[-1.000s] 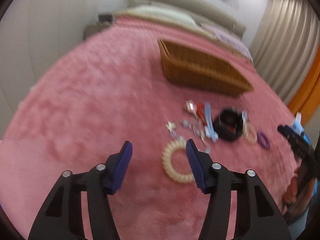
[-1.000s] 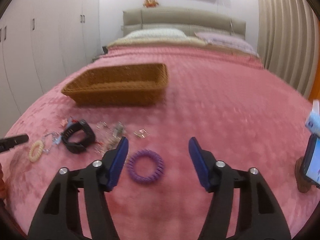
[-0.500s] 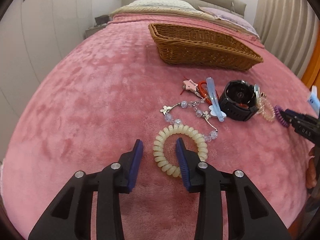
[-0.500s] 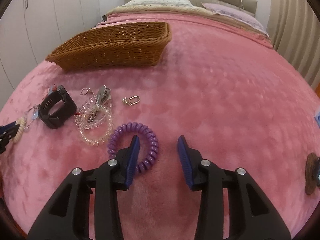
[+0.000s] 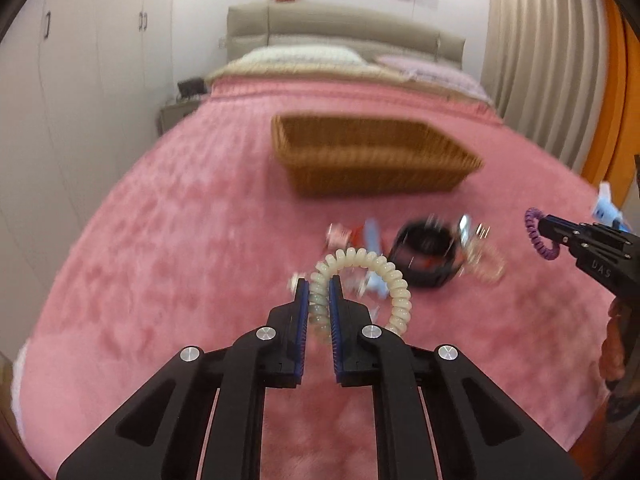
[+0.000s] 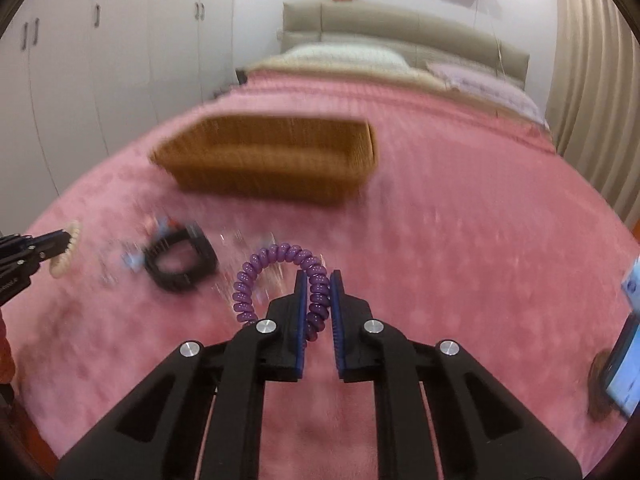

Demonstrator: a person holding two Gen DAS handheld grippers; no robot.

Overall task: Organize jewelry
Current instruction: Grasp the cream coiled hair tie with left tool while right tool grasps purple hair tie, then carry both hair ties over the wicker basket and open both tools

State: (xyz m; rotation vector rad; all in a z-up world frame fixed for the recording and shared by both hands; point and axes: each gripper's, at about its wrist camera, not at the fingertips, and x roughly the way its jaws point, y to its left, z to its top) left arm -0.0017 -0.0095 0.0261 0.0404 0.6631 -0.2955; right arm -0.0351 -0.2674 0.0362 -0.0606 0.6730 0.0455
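Tools (image 5: 319,288) before basket (image 5: 372,156), watch (image 5: 426,254)

Both handheld units, left gripper (image 5: 319,292) and right gripper (image 6: 319,290), were of matte black plastic with triangular cut-outs in the arms. Each carried four silver round-head screws. Jaws were lined with ribbed blue pads. The right unit bore faint lettering.

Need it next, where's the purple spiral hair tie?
Clamped in the right gripper, the purple spiral hair tie sits centre of the right wrist view, right of the black watch.
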